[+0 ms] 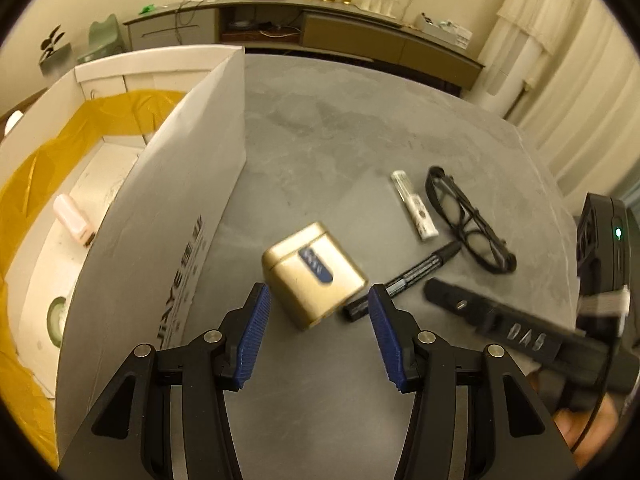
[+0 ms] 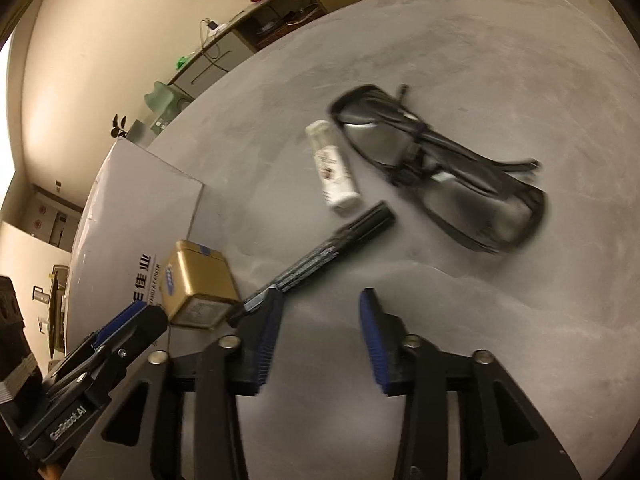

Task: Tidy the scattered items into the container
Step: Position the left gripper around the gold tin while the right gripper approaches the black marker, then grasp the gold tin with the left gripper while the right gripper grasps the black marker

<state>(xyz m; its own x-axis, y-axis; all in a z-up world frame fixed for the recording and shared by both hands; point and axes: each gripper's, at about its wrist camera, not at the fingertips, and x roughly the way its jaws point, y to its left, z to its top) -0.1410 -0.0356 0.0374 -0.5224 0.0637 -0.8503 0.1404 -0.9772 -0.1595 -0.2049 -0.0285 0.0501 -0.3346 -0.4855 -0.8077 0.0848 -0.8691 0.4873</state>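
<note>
A white cardboard box (image 1: pixel 168 208), lined with yellow plastic and already holding a small pink bottle (image 1: pixel 74 220), stands at the left of the grey table (image 1: pixel 320 128), its near flap leaning out over the tabletop. Just right of that flap lies a gold tin (image 1: pixel 314 274), directly ahead of the left gripper (image 1: pixel 318 304), whose blue pads stand apart with nothing between them; the tin sits just beyond the fingertips and roughly centred on the gap, though turned corner-on to the pads. Next comes a black marker (image 2: pixel 320 256), its long axis running from lower left to upper right in the right wrist view, the near end touching or just beside the left finger of the right gripper (image 2: pixel 318 308), which is likewise apart and empty. Further right lie a white tube (image 2: pixel 332 168) and, well beyond, folded black glasses (image 2: pixel 440 168). By this reading the left hand is the nearer to the tin and the right to the marker, which lies off to the left of its jaws rather than between them.
</note>
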